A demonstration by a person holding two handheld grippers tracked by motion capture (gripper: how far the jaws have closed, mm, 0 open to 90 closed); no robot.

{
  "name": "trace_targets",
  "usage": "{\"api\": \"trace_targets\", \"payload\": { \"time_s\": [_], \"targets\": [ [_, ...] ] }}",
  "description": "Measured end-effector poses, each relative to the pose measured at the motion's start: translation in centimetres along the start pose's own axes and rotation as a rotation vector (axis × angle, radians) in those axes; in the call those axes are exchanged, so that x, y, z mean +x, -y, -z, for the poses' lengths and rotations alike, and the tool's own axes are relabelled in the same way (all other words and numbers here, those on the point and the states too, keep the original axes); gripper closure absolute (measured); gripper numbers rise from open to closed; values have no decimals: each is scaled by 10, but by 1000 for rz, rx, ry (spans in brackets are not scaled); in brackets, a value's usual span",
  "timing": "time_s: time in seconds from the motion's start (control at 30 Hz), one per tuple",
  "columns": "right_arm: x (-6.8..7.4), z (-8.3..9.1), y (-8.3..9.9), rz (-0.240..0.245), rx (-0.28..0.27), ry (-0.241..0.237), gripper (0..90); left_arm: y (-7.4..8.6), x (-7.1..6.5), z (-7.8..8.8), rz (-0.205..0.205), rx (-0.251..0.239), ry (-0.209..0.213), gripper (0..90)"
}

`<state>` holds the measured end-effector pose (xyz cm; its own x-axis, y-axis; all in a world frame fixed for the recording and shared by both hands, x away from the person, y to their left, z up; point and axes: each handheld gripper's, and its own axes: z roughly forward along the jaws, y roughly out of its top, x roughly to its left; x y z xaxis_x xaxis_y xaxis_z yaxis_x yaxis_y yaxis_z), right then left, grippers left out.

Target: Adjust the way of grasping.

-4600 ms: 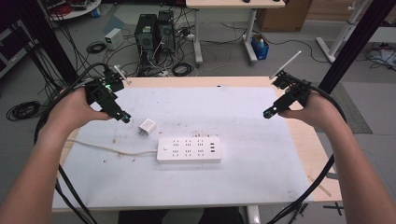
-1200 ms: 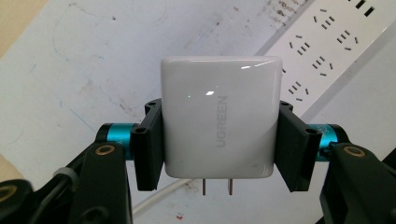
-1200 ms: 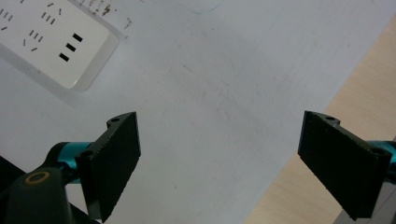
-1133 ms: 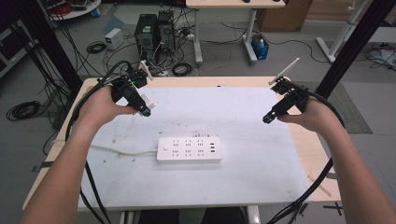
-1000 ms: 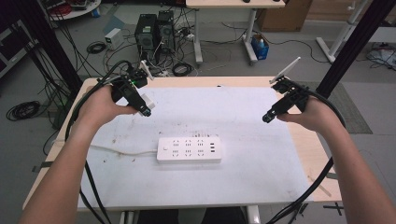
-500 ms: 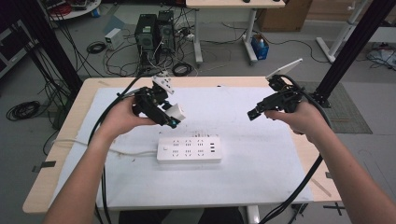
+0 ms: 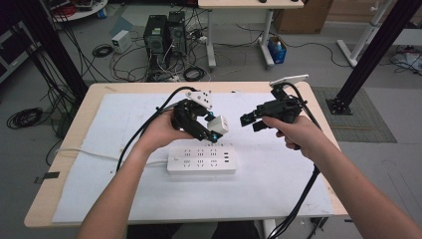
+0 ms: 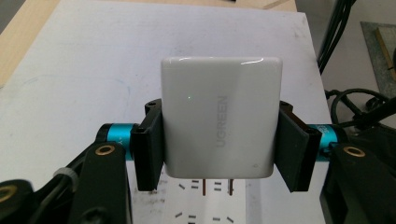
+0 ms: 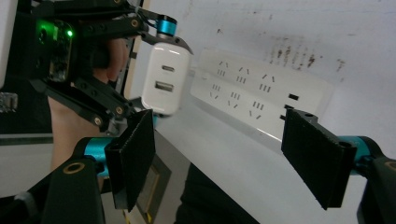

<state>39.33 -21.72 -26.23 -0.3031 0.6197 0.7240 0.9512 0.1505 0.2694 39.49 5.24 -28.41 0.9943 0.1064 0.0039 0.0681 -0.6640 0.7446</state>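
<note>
White UGREEN charger, lifted off the counter seconds ago, now hangs clamped in the left gripper just above the power strip (prongs down, likely for plugging in); the right gripper has closed in, fingers wide.

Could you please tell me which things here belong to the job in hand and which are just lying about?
In the job:
- white charger, clamped in the left gripper
- power strip on the white mat
- right gripper, open, facing the charger

Lying about:
- computer towers and loose floor cables beyond the table
</note>
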Motion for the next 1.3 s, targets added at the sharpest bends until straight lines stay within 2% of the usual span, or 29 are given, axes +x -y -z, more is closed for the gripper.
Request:
{"api": "trace_targets", "payload": {
  "time_s": [0.1, 0.17, 0.27, 0.37, 0.47, 0.5, 0.53, 0.57, 0.63, 0.67, 0.7, 0.73, 0.8, 0.83, 0.87, 0.9, 0.93, 0.97, 1.03, 1.07, 1.13, 1.2, 1.27, 1.3],
  "targets": [
    [0, -10, -1, -33, 8, -32, 273, -4, -2, -6, -14, -2, 4, 425],
    [1, -15, -2, -51, 13, -36, 293, -6, -3, -9, -24, -3, 6, 425],
    [3, -23, -4, -58, 17, -34, 340, -8, -6, -14, -47, -1, 0, 425],
    [6, -30, -6, -66, 34, -53, 364, -10, -7, -17, -56, -7, -8, 425],
    [7, -39, -7, -65, 45, -33, 471, -11, -10, -18, -73, -9, -18, 425],
    [7, -39, -8, -62, 37, -32, 548, -12, -11, -19, -80, -2, -30, 425],
    [6, -40, -8, -62, 39, -50, 586, -12, -12, -19, -94, 14, -53, 425],
    [7, -41, -9, -60, 39, -41, 601, -12, -13, -19, -102, 19, -68, 424],
    [4, -42, -10, -65, 47, -52, 624, -13, -14, -19, -110, 22, -91, 418],
    [4, -42, -10, -64, 42, -52, 624, -13, -15, -18, -109, 12, -99, 392],
    [4, -42, -10, -46, 36, -39, 625, -14, -14, -17, -107, 8, -105, 288],
    [4, -42, -10, -46, 36, -39, 625, -14, -14, -16, -92, 19, -123, 288],
    [4, -37, -11, -8, 22, -13, 625, -12, -14, -8, -71, 69, -171, 239],
    [6, -27, -12, 43, -10, 28, 624, -10, -13, -3, -61, 91, -183, 236],
    [7, -20, -13, 79, -11, 50, 624, -7, -13, 1, -38, 114, -194, 229],
    [9, -14, -14, 135, -20, 91, 624, -4, -11, 7, -22, 153, -212, 196],
    [13, -7, -14, 185, -32, 170, 625, 0, -10, 12, 8, 196, -231, 185],
    [16, -2, -15, 238, -10, 235, 624, 5, -8, 17, 44, 249, -248, 185],
    [22, 8, -16, 327, 23, 322, 625, 15, -4, 28, 101, 372, -296, 185],
    [24, 11, -17, 359, 38, 364, 625, 21, -2, 33, 148, 432, -311, 185],
    [30, 17, -17, 425, 70, 428, 624, 34, 2, 44, 231, 521, -332, 182],
    [36, 21, -16, 503, 101, 508, 624, 48, 6, 55, 318, 585, -349, 165],
    [38, 25, -16, 533, 127, 540, 624, 61, 9, 65, 390, 634, -348, 165],
    [40, 27, -15, 557, 143, 557, 623, 66, 9, 70, 405, 656, -358, 165]
  ]
}}
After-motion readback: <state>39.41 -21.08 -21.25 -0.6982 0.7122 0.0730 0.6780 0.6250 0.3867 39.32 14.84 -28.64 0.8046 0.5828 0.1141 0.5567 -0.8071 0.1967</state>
